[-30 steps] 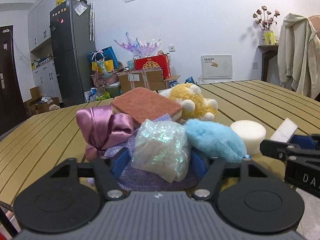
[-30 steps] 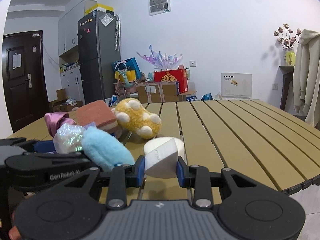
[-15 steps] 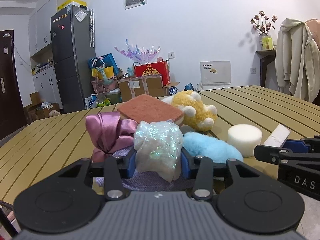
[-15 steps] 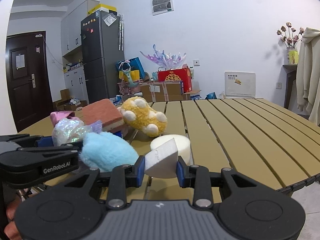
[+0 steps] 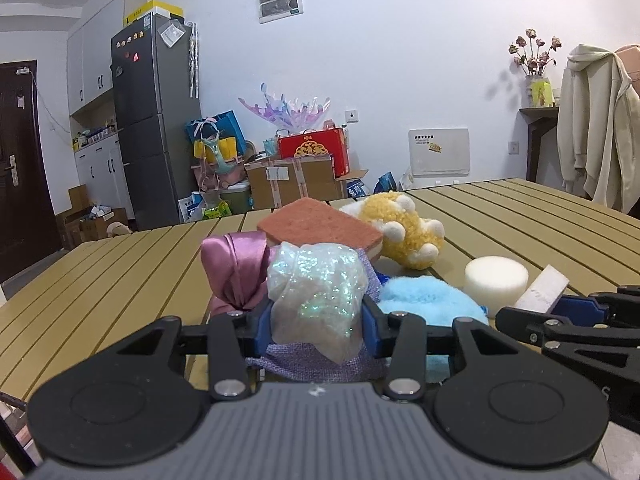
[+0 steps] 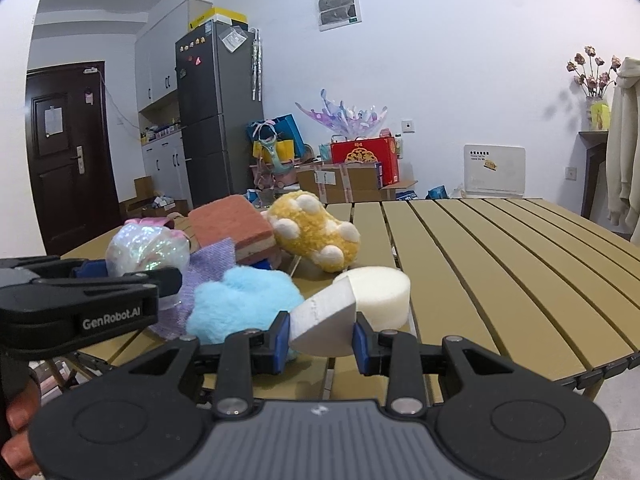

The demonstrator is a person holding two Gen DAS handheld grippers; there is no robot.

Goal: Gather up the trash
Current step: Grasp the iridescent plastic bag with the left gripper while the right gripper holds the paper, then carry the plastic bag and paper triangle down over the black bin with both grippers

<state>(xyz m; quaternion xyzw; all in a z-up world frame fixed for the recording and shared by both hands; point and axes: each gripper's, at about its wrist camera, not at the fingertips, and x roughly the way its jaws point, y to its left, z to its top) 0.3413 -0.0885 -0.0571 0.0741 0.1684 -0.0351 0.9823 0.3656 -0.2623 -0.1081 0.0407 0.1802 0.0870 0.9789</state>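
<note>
So my left gripper (image 5: pixel 318 316) jaws are clamped on the iridescent wrapper (image 5: pixel 316 288) while the right gripper (image 6: pixel 320 338), nearer the tabletop's (image 6: pixel 500 264) right side, pinches a white wedge (image 6: pixel 322 322).

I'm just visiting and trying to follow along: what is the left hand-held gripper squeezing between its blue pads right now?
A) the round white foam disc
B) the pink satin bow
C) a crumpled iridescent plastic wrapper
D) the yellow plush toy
C: in the left wrist view the left hand-held gripper has its blue pads pressed against both sides of the crumpled iridescent plastic wrapper; its jaws have just been closing on it.
</note>
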